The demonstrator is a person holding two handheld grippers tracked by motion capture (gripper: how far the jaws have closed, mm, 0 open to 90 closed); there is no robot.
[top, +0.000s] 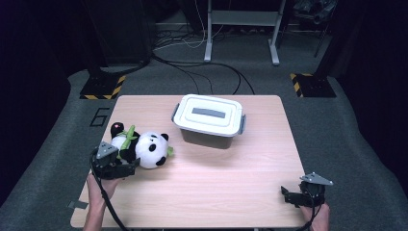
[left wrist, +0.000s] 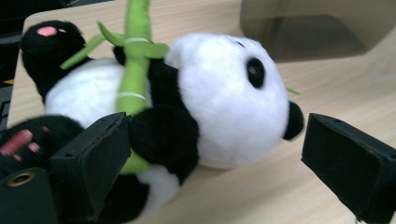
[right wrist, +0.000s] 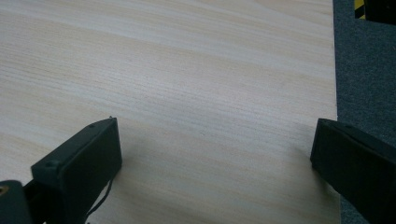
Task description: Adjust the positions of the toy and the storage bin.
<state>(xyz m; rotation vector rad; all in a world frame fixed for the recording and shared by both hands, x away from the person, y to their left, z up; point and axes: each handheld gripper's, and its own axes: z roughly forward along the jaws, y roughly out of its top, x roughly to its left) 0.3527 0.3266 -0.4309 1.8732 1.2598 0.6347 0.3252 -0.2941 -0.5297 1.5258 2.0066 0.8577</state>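
Wooden table [top: 202,187], light grain, seen whole from the high view.

Item 1: plush panda [top: 139,147], lying on its side at the table's left part, holding a green bamboo stalk [left wrist: 134,70]; in the left gripper view its lower body is cut off by the frame and partly hidden behind one jaw.

Item 2: lidded storage box [top: 209,120], white lid, grey side latches, at the table's far middle; contents hidden.

Item 3: left gripper [top: 126,168], jaws spread wide, one jaw against the panda's black arm, the other clear of its head; nothing clamped.

Item 4: right gripper [top: 288,195], at the near right corner, jaws wide apart over bare wood; the hand holding it is cut off by the frame edge
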